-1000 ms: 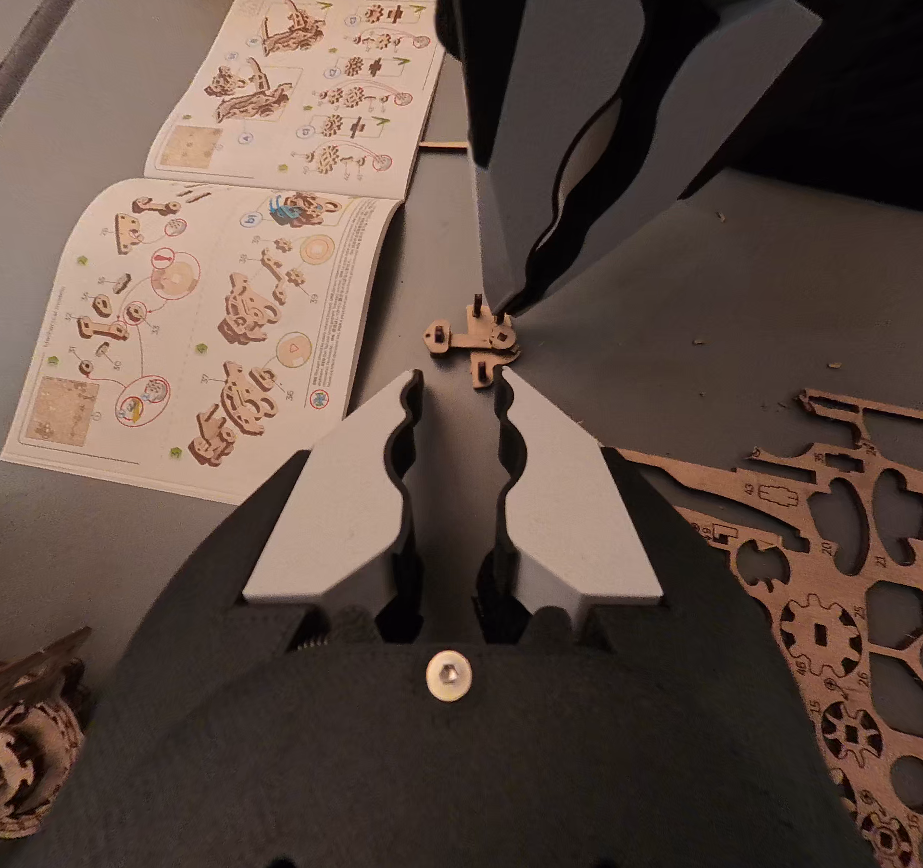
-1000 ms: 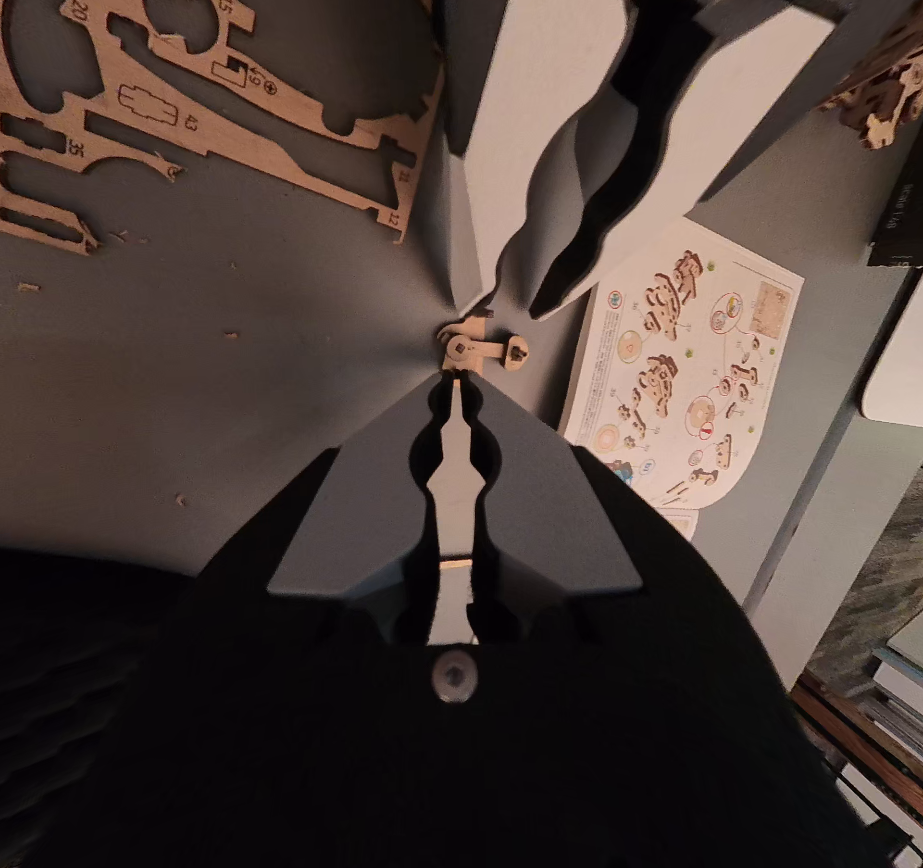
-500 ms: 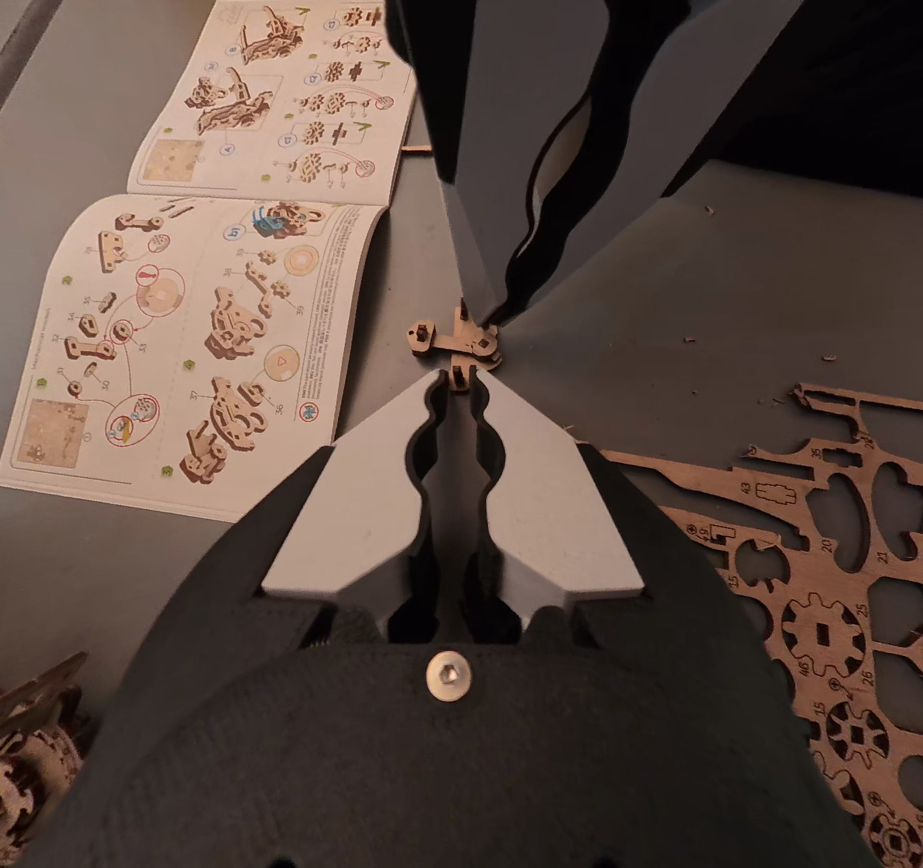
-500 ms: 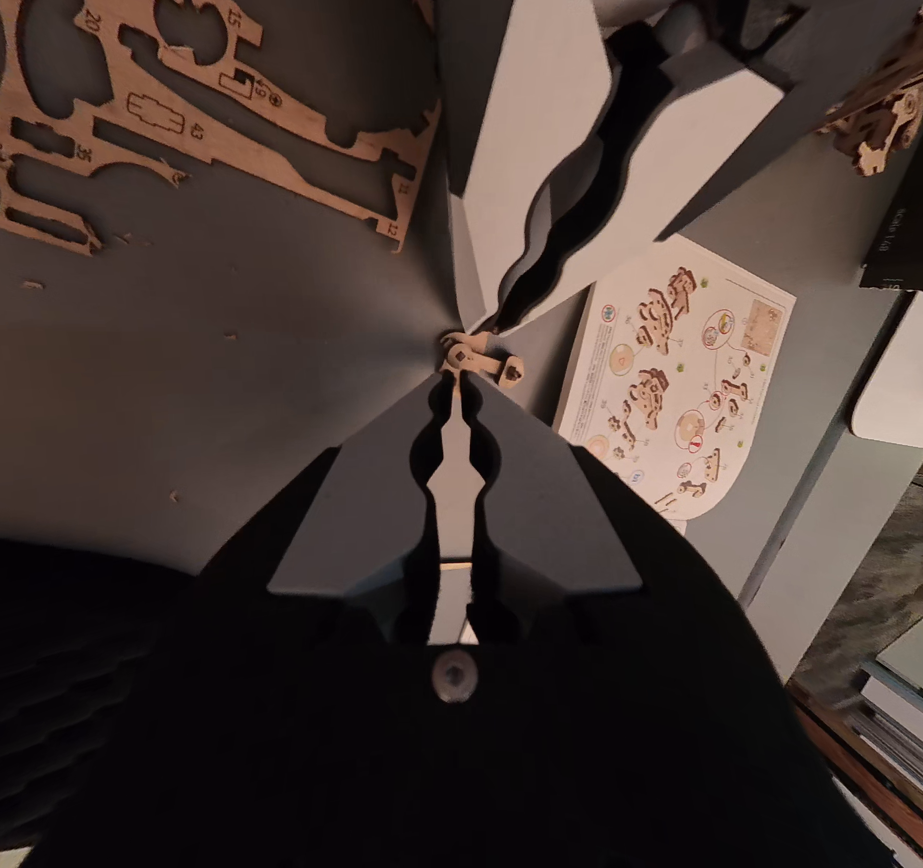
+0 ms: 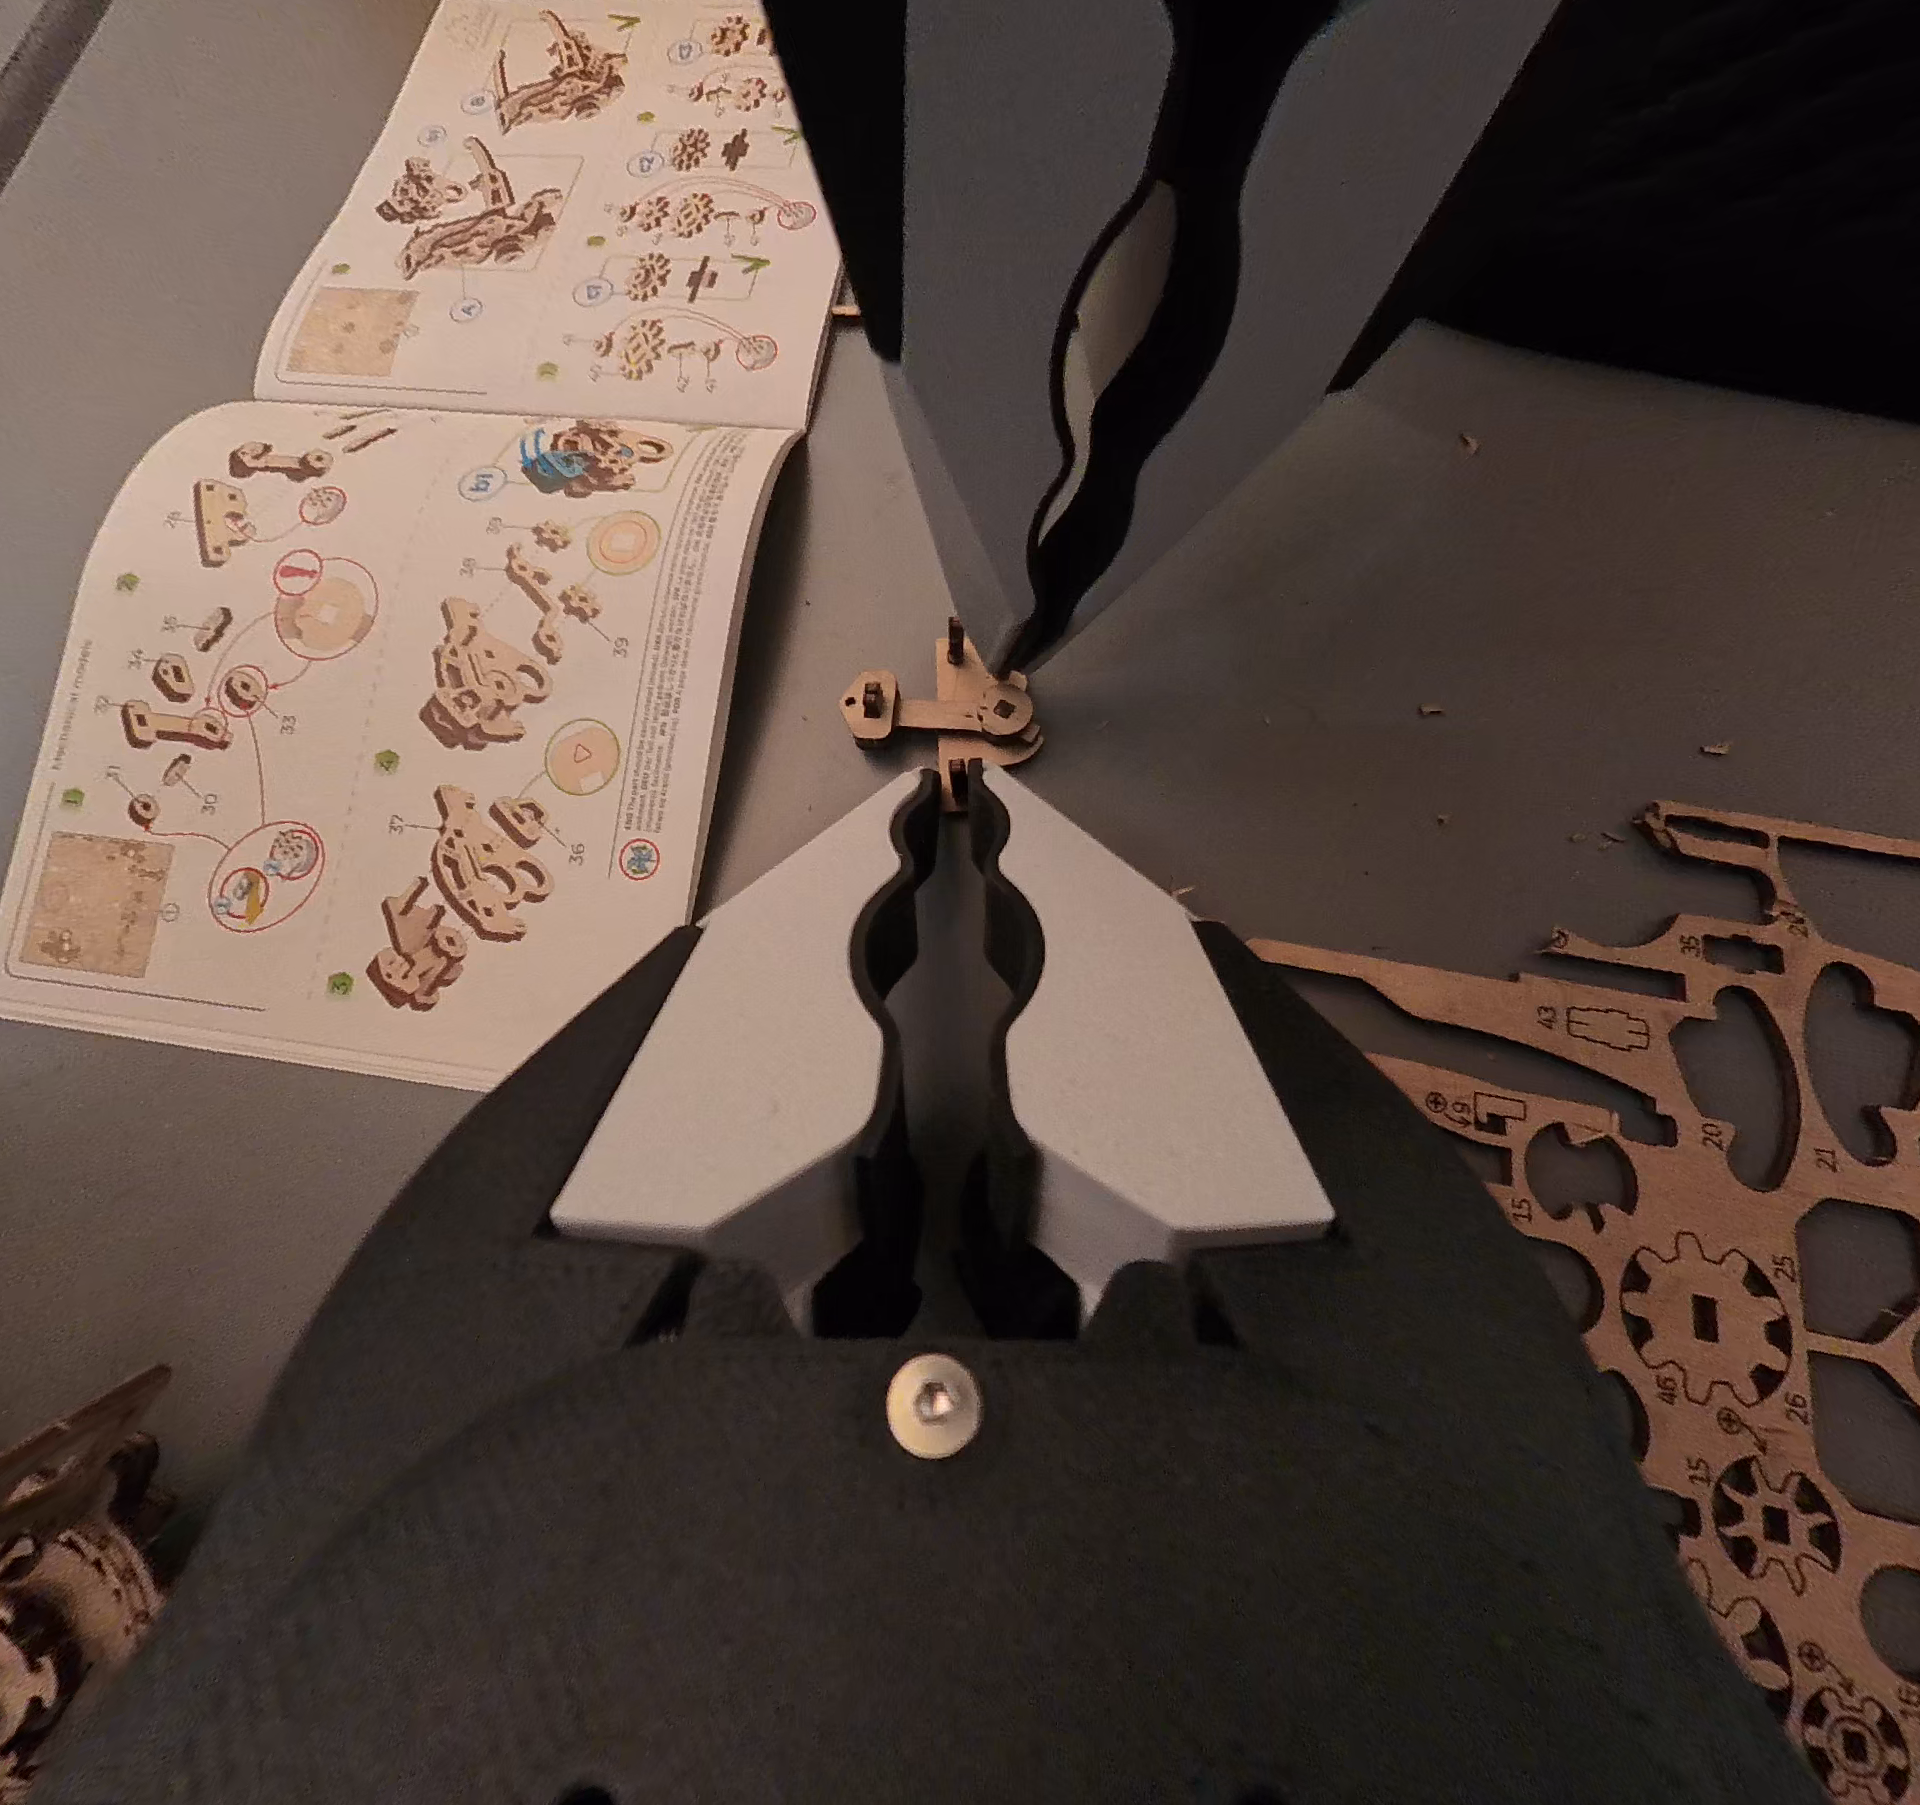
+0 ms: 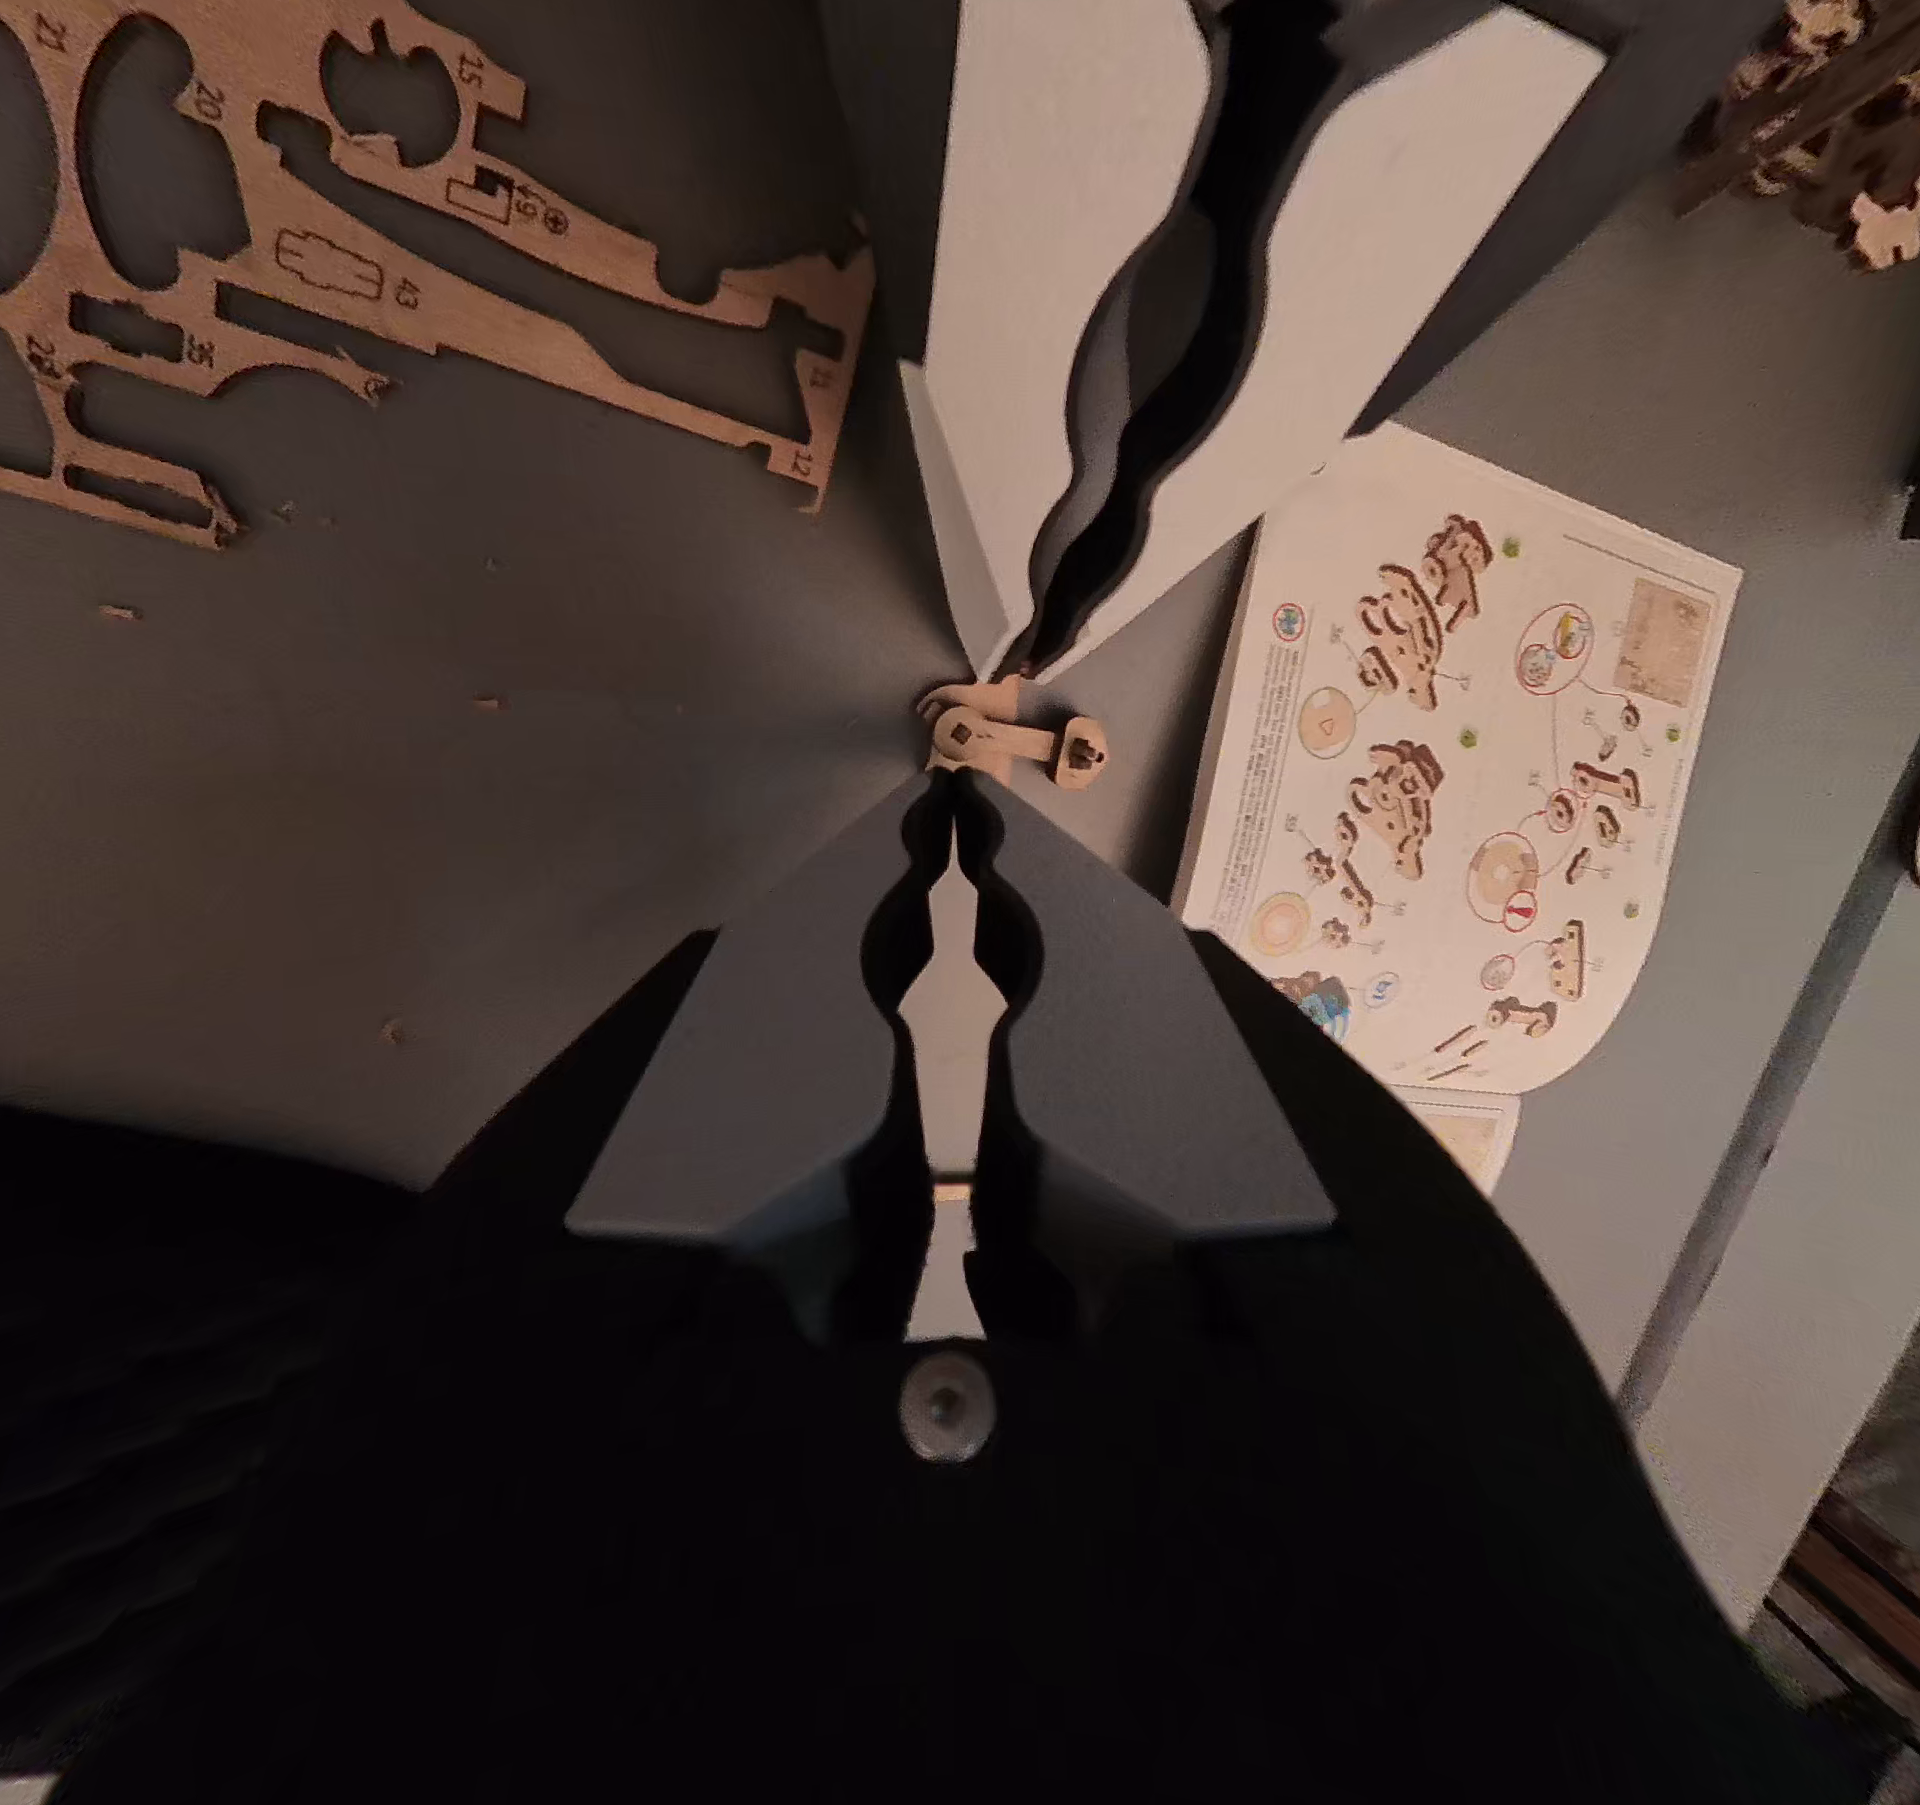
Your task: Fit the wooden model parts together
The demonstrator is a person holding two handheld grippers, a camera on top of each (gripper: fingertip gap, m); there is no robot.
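Grey bench [image 5: 1455,560], dim light: both grippers meet on one small wooden part [image 5: 951,711].

Left gripper [image 5: 958,791] has its fingers nearly closed, pinching the part's lower tab; right gripper [image 6: 954,781] is closed on the opposite edge, so the part sits held between them just above the bench, beside the open booklet [image 5: 395,675] and near the cut-out sheet [image 5: 1714,1184]. To do this step well, I judge, keep one grip steady and press the other in line with the slot (thin plywood snaps if twisted), easing until the tab seats; whether it is seated yet I cannot tell.
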